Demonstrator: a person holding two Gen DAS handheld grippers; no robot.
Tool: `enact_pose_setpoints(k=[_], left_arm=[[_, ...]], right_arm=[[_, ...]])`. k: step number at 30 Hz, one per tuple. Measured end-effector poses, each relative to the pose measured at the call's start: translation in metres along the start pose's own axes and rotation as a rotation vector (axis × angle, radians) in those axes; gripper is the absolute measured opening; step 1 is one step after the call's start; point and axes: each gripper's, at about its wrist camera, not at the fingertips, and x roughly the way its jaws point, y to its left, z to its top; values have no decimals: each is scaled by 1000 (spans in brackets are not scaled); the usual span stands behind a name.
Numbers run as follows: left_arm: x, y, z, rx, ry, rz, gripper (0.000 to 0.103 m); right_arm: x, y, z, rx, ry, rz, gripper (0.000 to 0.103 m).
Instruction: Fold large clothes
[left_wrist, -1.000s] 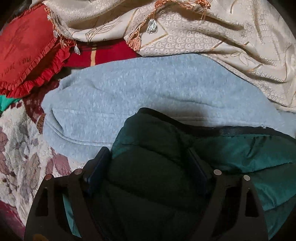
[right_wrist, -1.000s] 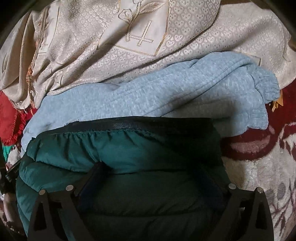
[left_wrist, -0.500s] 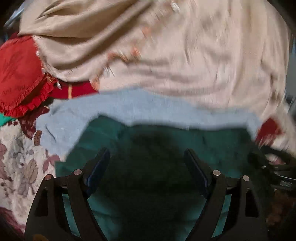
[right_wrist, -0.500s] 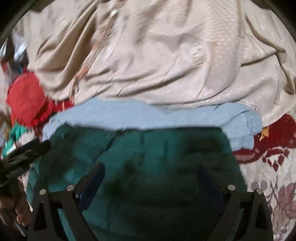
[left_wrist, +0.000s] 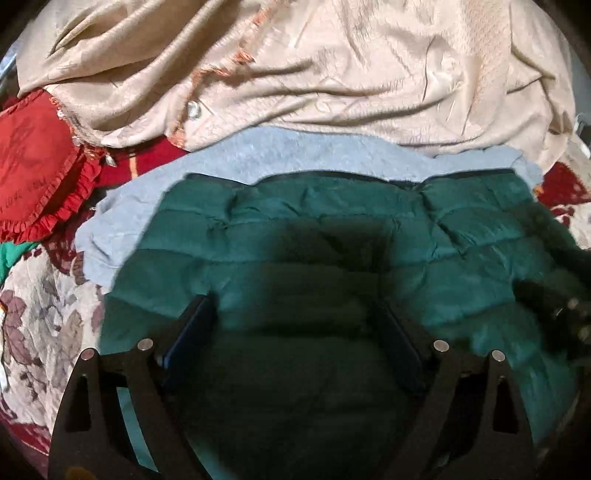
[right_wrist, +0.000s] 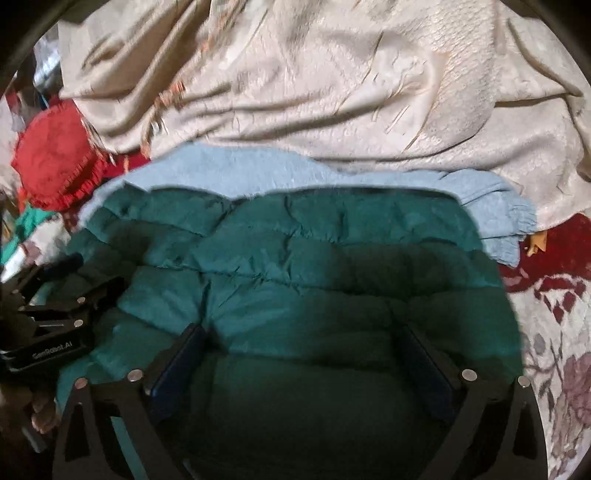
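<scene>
A dark green quilted puffer jacket (left_wrist: 332, 229) lies folded on top of a light blue fleece garment (left_wrist: 258, 155). It also shows in the right wrist view (right_wrist: 332, 240), with the blue fleece (right_wrist: 229, 173) behind it. My left gripper (left_wrist: 299, 328) is open, its jaws wide apart above the jacket's left part. My right gripper (right_wrist: 306, 354) is open above the jacket's right part. Neither holds cloth. The left gripper also shows at the left edge of the right wrist view (right_wrist: 59, 302).
A large beige patterned cloth (left_wrist: 332, 74) is heaped behind the clothes. A red frilled cushion (left_wrist: 33, 162) lies at the left. A floral bedspread (right_wrist: 554, 332) covers the surface to the right and left (left_wrist: 40, 325).
Both grippers have pulled back and up from the jacket. More of the jacket and the beige cloth is in view now. The jacket lies flatter on the blue fleece.
</scene>
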Motion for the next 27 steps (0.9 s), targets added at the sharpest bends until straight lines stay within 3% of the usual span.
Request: enact_pose_setpoints(k=[2,3,6,10,15,20,27], left_arm=[[-13,16,-6,-49,-23,-14,90],[-16,25,-8,-82,-23,-26,90],[-4,43,-23,-164,51,-62,90],[-7,29,-30,-86,34,-16,91],[-10,36,-34,-110,21,-37,92],[-11,25,-42,-117,-21,49,93],[-9,27,-42,-135,-27,57,95]], right_arm=[[-23,-1,-4,0,-78,18,103],[-25,-2,-7,-4,-77,19,103],[0,-6,-23,-4,50,-15,103],[5,-8,-32,-20,30,-10,103],[1,-8,-38,-50,-3,10,103],[-2,-7,-43,-73,-16,1,103],[-1,-5,-42,-83,-17,-13,103]])
